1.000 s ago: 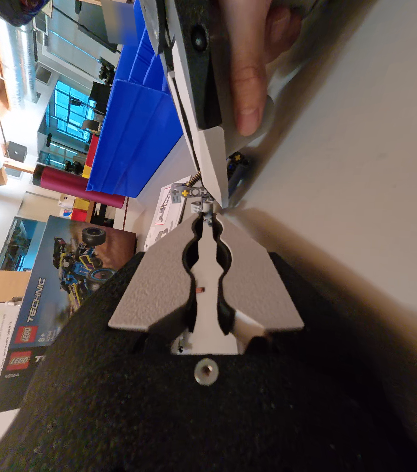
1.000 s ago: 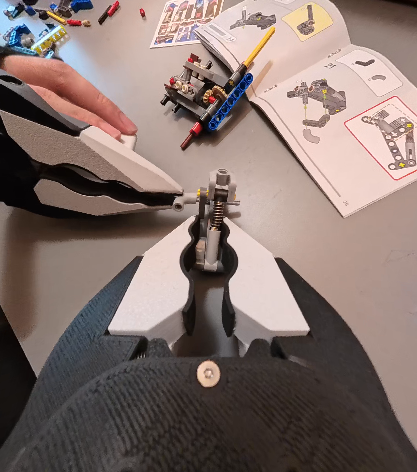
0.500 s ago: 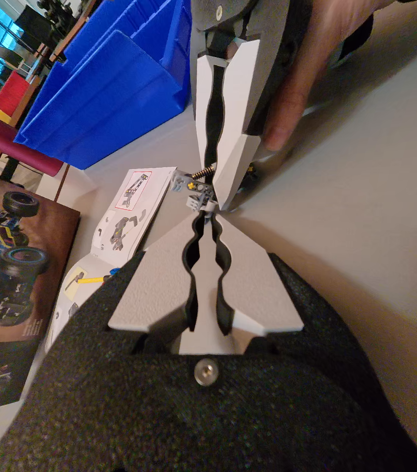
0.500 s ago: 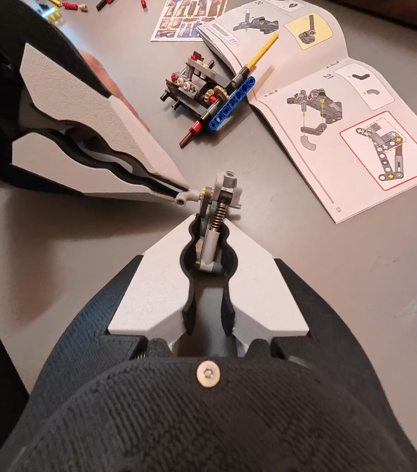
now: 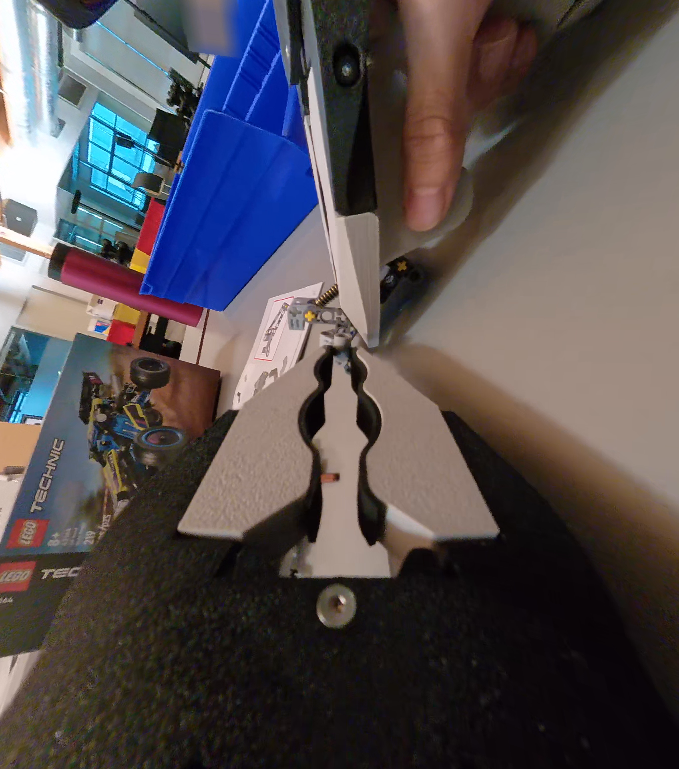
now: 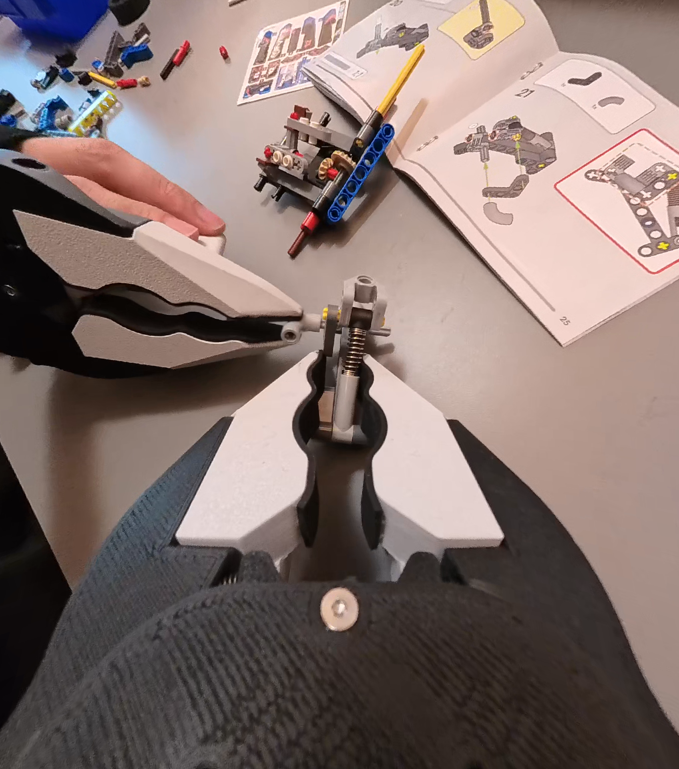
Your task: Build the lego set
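Note:
In the right wrist view my right gripper (image 6: 340,360) is shut on a grey shock-absorber assembly (image 6: 354,316) with a metal spring and yellow pins, held upright above the grey table (image 6: 537,416). My left gripper (image 6: 294,324) comes in from the left, shut on a small light grey connector (image 6: 311,321) that touches the assembly's side. In the left wrist view my left gripper (image 5: 340,353) pinches that connector (image 5: 337,339) at its tips. The assembly (image 5: 313,316) sits just beyond, and the right gripper (image 5: 365,324) reaches down from above.
A part-built chassis (image 6: 321,162) with a blue beam and yellow axle lies by the open instruction booklet (image 6: 537,166). A sticker sheet (image 6: 292,54) and several loose pieces (image 6: 80,91) lie at the far left. Blue bins (image 5: 238,199) and the set's box (image 5: 92,457) stand behind. The tips of both grippers are at nearly the same place.
My left gripper rolled to one side half a second ago and has rolled back, still pinching the connector against the assembly. My right gripper has barely moved.

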The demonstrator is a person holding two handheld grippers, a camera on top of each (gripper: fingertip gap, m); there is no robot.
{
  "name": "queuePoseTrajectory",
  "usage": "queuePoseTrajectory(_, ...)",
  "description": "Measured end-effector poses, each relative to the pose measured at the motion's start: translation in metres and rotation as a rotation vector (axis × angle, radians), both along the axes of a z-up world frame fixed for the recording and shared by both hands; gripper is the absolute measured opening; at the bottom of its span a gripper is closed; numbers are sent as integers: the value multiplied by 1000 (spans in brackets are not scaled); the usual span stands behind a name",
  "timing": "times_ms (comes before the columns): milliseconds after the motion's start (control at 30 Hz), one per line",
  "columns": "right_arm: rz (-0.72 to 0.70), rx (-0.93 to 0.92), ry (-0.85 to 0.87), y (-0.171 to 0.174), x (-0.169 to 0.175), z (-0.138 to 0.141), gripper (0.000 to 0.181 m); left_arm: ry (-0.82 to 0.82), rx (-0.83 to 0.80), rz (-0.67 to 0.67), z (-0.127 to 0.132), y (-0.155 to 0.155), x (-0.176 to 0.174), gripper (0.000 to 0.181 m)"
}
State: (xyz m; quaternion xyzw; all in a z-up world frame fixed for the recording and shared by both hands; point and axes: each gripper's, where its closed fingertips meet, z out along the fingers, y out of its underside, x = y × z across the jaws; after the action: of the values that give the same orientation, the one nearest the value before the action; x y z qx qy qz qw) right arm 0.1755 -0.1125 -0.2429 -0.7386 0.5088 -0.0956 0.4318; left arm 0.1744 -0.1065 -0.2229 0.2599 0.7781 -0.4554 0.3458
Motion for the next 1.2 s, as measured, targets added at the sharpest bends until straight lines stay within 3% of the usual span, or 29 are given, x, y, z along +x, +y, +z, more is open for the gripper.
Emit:
queuePoseTrajectory(167, 8, -53, -26, 0, 0, -1, 12, 17, 8, 9, -1, 1, 0, 5)
queuePoseTrajectory(300, 44, -114, -63, 0, -1, -1, 11, 176, 4, 7, -1, 2, 0, 5)
queuePoseTrajectory(667, 57, -200, -107, -1, 1, -2, 11, 280, 35, 0, -4, 0, 1, 5)
queuePoseTrajectory(933, 74, 61, 4, -6, -1, 4, 22, 13, 33, 7, -3, -3, 1, 5)
queuePoseTrajectory(1067, 81, 13, -29, -13, -6, 8, 23, -53, 43, 9, -1, -3, 0, 5)
queuePoseTrajectory(1200, 79, 49, -58, -10, -3, 13, 6, -159, 3, 5, 9, -2, 0, 5)
